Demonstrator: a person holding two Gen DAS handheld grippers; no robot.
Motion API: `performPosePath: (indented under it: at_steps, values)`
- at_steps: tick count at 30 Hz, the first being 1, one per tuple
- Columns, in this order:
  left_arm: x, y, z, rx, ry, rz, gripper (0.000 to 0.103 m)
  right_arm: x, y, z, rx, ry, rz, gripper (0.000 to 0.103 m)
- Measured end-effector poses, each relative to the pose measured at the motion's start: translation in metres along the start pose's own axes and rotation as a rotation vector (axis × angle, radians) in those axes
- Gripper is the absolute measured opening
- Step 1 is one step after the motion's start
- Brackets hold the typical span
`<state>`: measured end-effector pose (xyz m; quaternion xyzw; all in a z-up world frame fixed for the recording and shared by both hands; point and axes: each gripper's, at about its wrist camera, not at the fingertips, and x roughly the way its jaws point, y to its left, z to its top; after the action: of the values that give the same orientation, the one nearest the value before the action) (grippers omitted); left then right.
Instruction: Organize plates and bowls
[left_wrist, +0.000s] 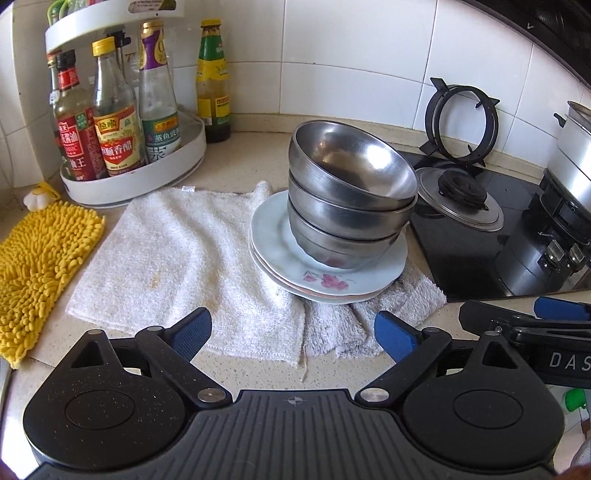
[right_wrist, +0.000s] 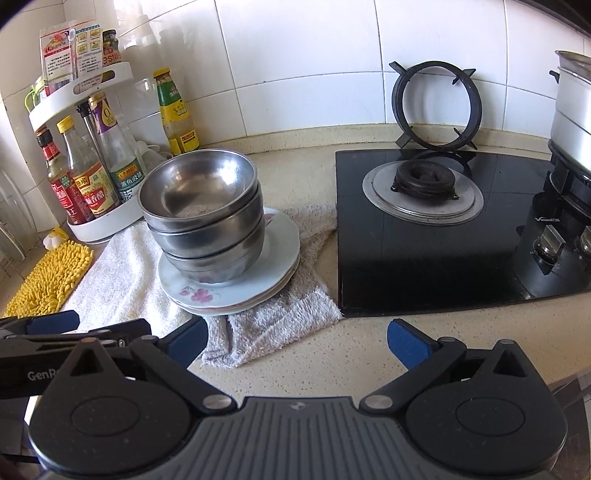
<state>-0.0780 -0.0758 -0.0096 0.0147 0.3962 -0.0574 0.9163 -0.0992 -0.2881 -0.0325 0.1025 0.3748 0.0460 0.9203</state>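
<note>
Three nested steel bowls (left_wrist: 351, 192) (right_wrist: 203, 218) stand tilted on a small stack of white plates with a pink flower print (left_wrist: 325, 277) (right_wrist: 236, 291). The stack rests on towels on the counter. My left gripper (left_wrist: 293, 334) is open, low over the white towel, short of the plates, with nothing between its blue pads. My right gripper (right_wrist: 297, 345) is open too, over the counter just right of the stack, empty. Each gripper shows at the edge of the other's view.
A white towel (left_wrist: 177, 254) and a grey one (right_wrist: 280, 325) lie under the plates. A yellow chenille mat (left_wrist: 37, 266) lies left. A white turntable rack of sauce bottles (left_wrist: 122, 147) stands at the back left. A black gas hob (right_wrist: 443, 236) with a pot (right_wrist: 572, 107) is on the right.
</note>
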Motion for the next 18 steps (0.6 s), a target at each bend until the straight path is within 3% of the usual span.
performPosePath:
  at_steps: [18]
  values:
    - [-0.0014,0.0028,-0.0079,0.010,0.042,0.064,0.097,0.0064,0.0093,-0.0036,-0.044,0.067,0.003,0.103]
